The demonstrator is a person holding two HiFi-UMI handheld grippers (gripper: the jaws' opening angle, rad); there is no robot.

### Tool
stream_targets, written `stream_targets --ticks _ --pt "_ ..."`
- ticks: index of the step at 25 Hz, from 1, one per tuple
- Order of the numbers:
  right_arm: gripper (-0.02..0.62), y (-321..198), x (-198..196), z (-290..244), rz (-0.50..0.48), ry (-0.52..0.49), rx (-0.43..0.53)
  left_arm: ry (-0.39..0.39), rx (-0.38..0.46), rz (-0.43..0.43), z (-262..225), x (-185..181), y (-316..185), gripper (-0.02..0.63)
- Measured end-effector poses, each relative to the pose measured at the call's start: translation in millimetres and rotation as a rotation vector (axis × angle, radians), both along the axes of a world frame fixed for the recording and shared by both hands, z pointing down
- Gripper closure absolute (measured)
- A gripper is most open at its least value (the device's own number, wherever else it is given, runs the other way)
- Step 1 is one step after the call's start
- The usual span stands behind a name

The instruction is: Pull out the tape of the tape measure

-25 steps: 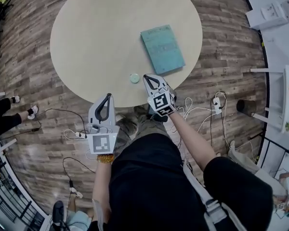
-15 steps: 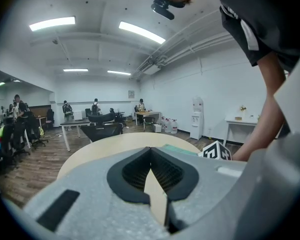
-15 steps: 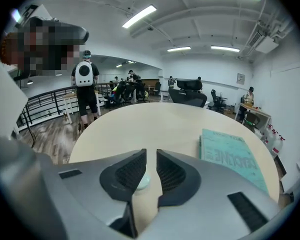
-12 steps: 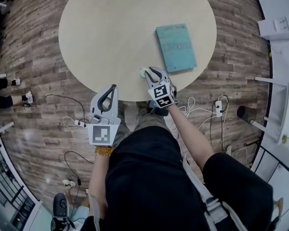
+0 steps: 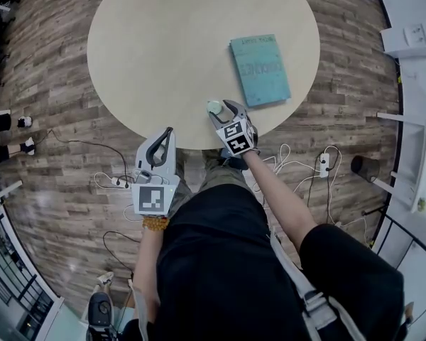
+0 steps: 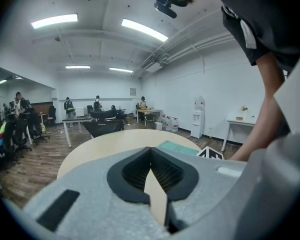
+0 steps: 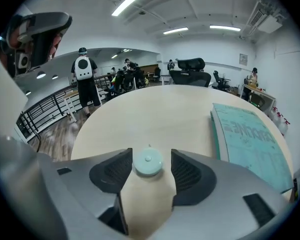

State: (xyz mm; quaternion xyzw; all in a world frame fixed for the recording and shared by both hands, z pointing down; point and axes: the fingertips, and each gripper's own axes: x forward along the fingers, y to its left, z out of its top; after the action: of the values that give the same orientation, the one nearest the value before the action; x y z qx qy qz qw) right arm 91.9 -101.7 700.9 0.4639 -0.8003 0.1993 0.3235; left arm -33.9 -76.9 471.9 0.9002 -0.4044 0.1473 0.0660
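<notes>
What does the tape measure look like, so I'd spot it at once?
Start at the round beige table. Near its edge closest to the person sits the tape measure, a small pale green disc. Its neighbour, a teal rectangular book, is flat and far larger.

The person wears a black short-sleeved top and what look like olive trousers. A grey strap crosses the right side, and there is an amber beaded bracelet on the left wrist. The left gripper and right gripper are pale grey, with black ribbed pads and black-and-white marker cubes.
</notes>
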Motion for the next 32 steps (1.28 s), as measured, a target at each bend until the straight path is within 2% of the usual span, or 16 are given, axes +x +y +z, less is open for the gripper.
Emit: stream_targets --ticks 4,10,17,32 --pt "0.350 -1.0 -2.2 9.6 0.042 -0.057 -0.045 0.010 -0.029 -0.007 4.2 0.7 0.4 0.597" --pt "0.347 -6.9 -7.3 18.9 0.100 -0.077 -0.075 0.011 -0.029 -0.028 2.6 -0.4 -1.7 0.597" --pt "0.366 -11.3 -6.3 26.8 0.121 -0.021 -0.084 0.013 -0.023 -0.052 -0.7 -3.4 -4.8 0.597" --pt "0.378 -6.0 -3.8 17.9 0.007 0.025 -0.089 0.039 0.005 -0.045 -1.8 -3.3 -9.2 0.596"
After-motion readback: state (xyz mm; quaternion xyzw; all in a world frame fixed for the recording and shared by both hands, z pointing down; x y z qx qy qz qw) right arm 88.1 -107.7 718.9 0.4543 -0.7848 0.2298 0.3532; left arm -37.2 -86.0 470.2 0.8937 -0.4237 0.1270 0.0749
